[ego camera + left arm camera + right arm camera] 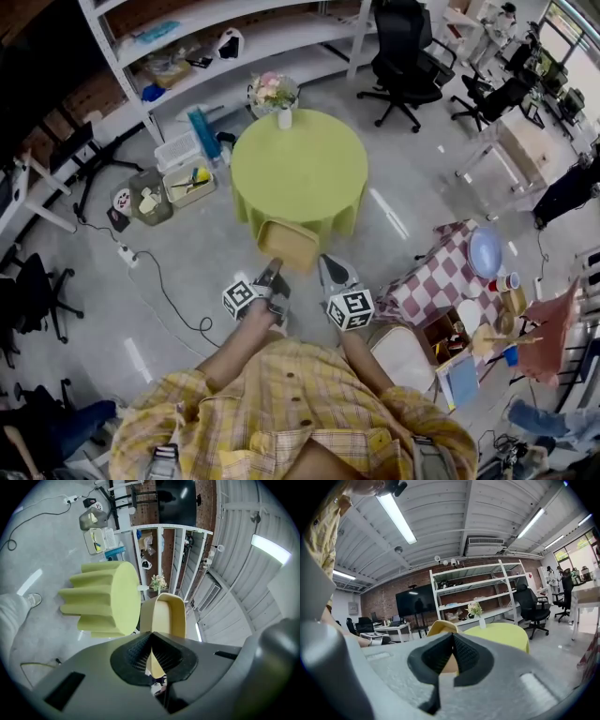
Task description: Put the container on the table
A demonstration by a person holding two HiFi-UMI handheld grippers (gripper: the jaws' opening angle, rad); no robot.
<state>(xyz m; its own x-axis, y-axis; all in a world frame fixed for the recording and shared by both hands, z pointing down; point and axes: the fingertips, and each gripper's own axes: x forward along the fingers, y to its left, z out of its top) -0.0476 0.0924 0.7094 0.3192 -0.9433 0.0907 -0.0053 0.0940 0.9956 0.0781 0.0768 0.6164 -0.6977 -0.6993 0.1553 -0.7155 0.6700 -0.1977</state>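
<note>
Your head view alone shows the whole layout: you hold the tan container [289, 244] in the air at the near edge of the round green table [300, 178], with the left gripper [272, 279] and the right gripper [330, 281] side by side on the rim nearest you. Only the gripper views show the grip. In the left gripper view the left gripper [152, 654] has its jaws pressed together on the thin wall of the container [165, 616], with the table [105, 603] just beside it. In the right gripper view the right gripper [451, 656] is likewise clamped on the container [439, 627], and the table [502, 635] lies beyond it.

A vase of flowers [276, 96] stands at the table's far rim, and the green top between it and the container is open. A checked cloth [433, 281] carrying clutter lies close on your right, and storage bins [174, 180] sit on the floor to the left.

Count one container, one round table, one vase and two grippers, both gripping
</note>
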